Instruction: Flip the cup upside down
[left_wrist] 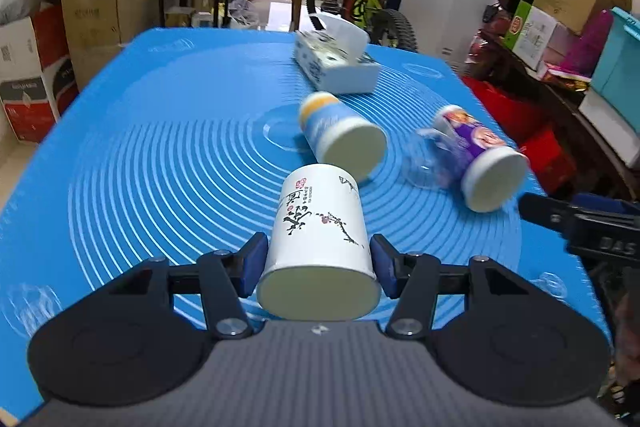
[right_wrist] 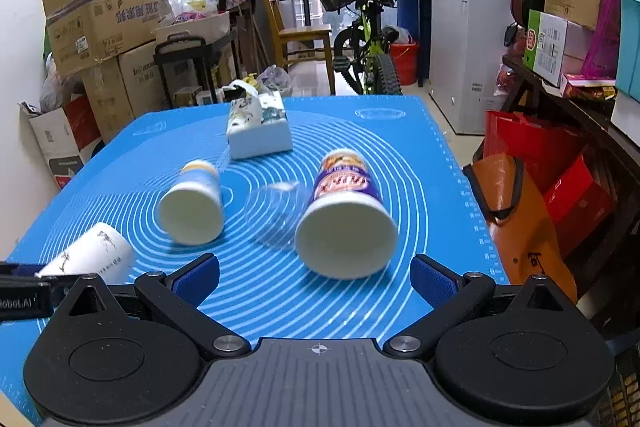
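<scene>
A white paper cup with ink plum-blossom print [left_wrist: 320,247] lies tilted between the fingers of my left gripper [left_wrist: 318,267], wide end toward the camera; the blue pads sit against its sides. It also shows at the left of the right wrist view [right_wrist: 90,255]. A blue and yellow cup [left_wrist: 340,139] [right_wrist: 196,207] and a purple cup [left_wrist: 480,159] [right_wrist: 344,219] lie on their sides on the blue mat [left_wrist: 160,147]. My right gripper [right_wrist: 316,279] is open and empty, just short of the purple cup.
A clear glass [left_wrist: 428,159] [right_wrist: 276,215] lies beside the purple cup. A white tissue box [left_wrist: 336,59] [right_wrist: 260,131] stands at the mat's far side. Cardboard boxes, a bicycle and shelves surround the table.
</scene>
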Motion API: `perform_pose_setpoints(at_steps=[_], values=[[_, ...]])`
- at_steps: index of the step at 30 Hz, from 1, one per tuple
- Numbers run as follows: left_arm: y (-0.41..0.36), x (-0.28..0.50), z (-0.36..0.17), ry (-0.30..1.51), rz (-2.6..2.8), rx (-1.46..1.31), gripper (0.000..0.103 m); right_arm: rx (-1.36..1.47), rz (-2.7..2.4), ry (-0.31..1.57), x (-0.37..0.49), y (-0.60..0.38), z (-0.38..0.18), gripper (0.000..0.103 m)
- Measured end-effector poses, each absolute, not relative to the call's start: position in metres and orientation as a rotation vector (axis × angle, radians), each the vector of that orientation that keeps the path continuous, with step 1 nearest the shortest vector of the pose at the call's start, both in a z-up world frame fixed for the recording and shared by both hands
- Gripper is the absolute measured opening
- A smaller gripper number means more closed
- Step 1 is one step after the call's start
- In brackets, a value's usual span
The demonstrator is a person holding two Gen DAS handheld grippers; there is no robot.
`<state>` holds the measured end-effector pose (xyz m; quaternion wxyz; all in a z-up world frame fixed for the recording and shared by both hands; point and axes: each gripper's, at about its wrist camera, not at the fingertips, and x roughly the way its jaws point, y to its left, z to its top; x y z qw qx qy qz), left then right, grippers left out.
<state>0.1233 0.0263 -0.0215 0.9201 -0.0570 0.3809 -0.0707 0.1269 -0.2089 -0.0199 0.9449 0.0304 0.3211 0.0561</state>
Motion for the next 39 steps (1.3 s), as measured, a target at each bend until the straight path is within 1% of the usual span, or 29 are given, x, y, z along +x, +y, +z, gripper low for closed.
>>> perform_pose_setpoints(at_steps=[11, 16, 18, 19, 20, 34, 39], values=[[0.015, 0.115, -0.045, 0.812, -0.128, -0.19, 0.059, 0.059, 0.109, 0.715, 0.117, -0.213, -0.034, 0.101], [0.013, 0.114, -0.05, 0.831, -0.131, -0.189, 0.062, 0.06, 0.114, 0.727, 0.116, -0.21, -0.038, 0.101], [0.012, 0.113, -0.051, 0.833, -0.133, -0.187, 0.071, 0.058, 0.116, 0.729, 0.116, -0.208, -0.038, 0.101], [0.012, 0.113, -0.05, 0.829, -0.13, -0.184, 0.08, 0.058, 0.117, 0.73, 0.116, -0.208, -0.038, 0.101], [0.012, 0.112, -0.05, 0.822, -0.123, -0.183, 0.085, 0.058, 0.117, 0.731, 0.116, -0.208, -0.039, 0.101], [0.003, 0.11, -0.048, 0.818, -0.155, -0.146, 0.086, 0.051, 0.119, 0.749, 0.119, -0.207, -0.041, 0.101], [0.008, 0.106, -0.04, 0.805, -0.156, -0.147, 0.086, 0.06, 0.141, 0.765, 0.122, -0.204, -0.037, 0.101]])
